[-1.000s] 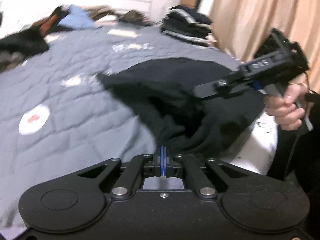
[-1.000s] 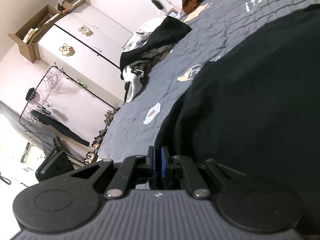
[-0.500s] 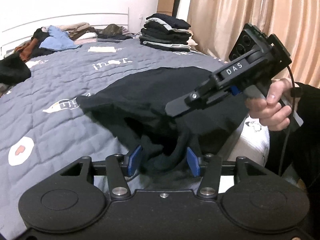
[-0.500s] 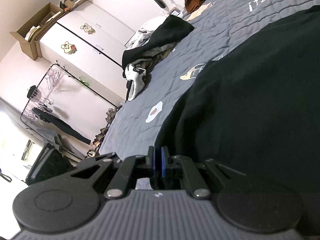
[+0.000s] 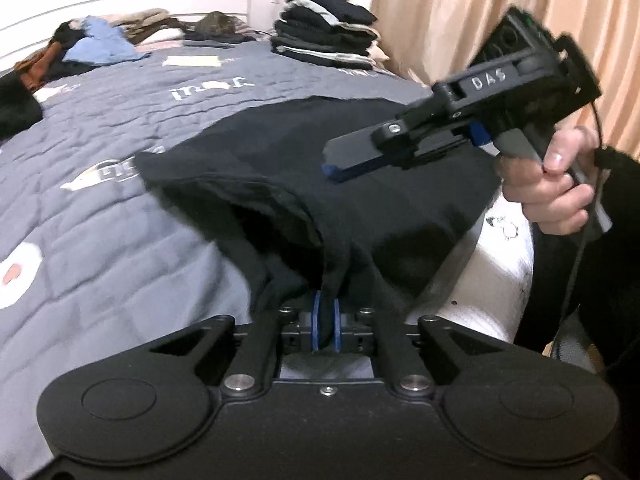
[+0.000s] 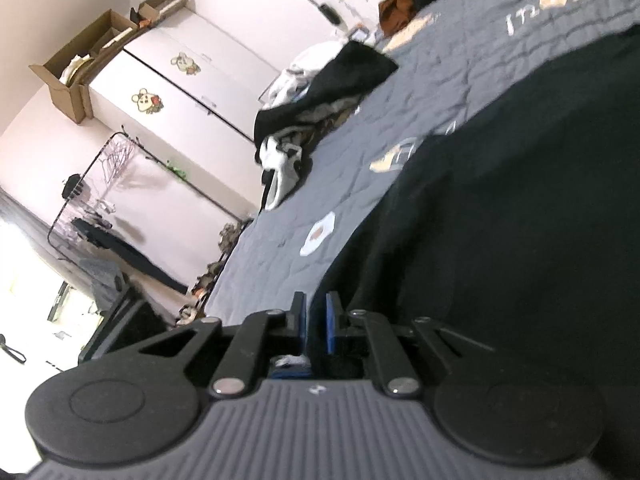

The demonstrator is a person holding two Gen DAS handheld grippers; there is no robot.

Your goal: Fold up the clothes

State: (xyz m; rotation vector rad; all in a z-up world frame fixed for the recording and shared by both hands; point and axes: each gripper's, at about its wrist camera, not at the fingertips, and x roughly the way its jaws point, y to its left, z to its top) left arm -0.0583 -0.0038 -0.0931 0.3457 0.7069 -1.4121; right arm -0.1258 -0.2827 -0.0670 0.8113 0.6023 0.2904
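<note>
A black garment (image 5: 360,152) lies spread over the near right part of the grey quilted bed (image 5: 120,240). My left gripper (image 5: 326,312) is at its near edge, jaws closing tight on a bunched fold that rises between the blue pads. The right gripper (image 5: 332,168), held by a hand (image 5: 548,192), hovers just above the middle of the garment, its fingers together with nothing in them. In the right wrist view the right gripper (image 6: 316,312) shows only a thin slit as its jaws begin opening, and the black garment (image 6: 500,220) fills the right side.
A stack of folded clothes (image 5: 328,40) sits at the bed's far right by the curtain (image 5: 440,20). Loose clothes (image 5: 100,44) lie along the headboard, and another heap (image 6: 320,100) on the bed's edge. A wardrobe (image 6: 180,92) and clothes rack (image 6: 120,200) stand beyond.
My left gripper opened wide around the bunched fabric half a second ago and has shut on it again. The right gripper's pads have parted slightly; it has stayed above the garment.
</note>
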